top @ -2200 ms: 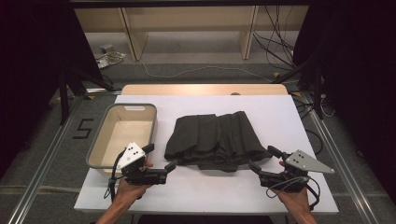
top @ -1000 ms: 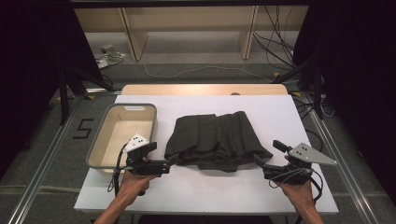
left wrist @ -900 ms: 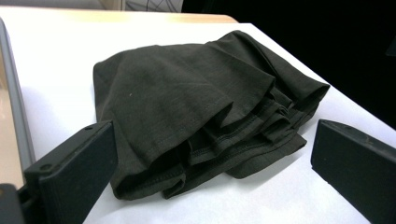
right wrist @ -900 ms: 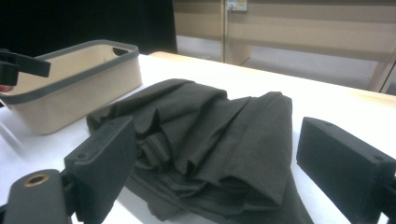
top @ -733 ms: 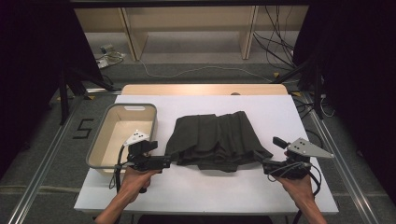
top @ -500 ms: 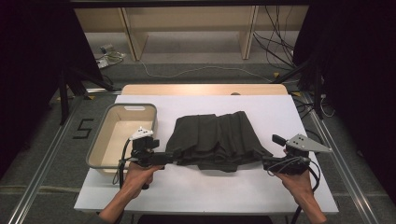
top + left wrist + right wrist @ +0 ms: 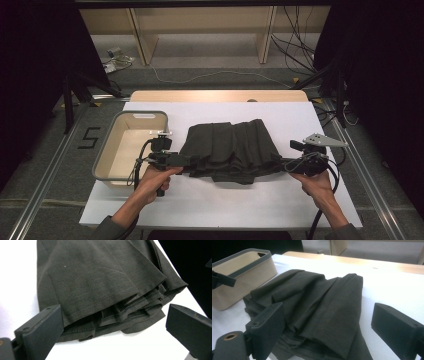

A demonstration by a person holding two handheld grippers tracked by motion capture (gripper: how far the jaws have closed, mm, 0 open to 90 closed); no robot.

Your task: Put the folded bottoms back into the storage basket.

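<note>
a dark folded garment [image 7: 230, 150] lies in the middle of the white desk [image 7: 210, 205], just beside a beige bin [image 7: 107, 160] that sits to its left. the left tool [image 7: 186, 161] is at the garment's near left corner and the right tool [image 7: 280, 164] at its near right corner, each held by a hand coming in from below. in the left gripper view the jaws stand wide apart with the stacked, stitched hems [image 7: 120, 315] of the garment between them, and in the right gripper view the jaws are likewise apart, straddling a bunched fold [image 7: 317, 322] of the cloth; neither has closed on anything. the main risk, as i judge it, is a partial grab: the hem edge shows several loose layers, so a tool closing here could catch just the top ply or two, and a lift would then let the lower layers slide out and the fold fall open. the right tool sits over a thicker, rumpled ridge, so its grip could differ from the left, and the garment might come up lopsided or twist. the jaws could also scrape or snag the desk's white covering if they close too low. the bin's wall is near the left hand, so a swing that way could knock it.
</note>
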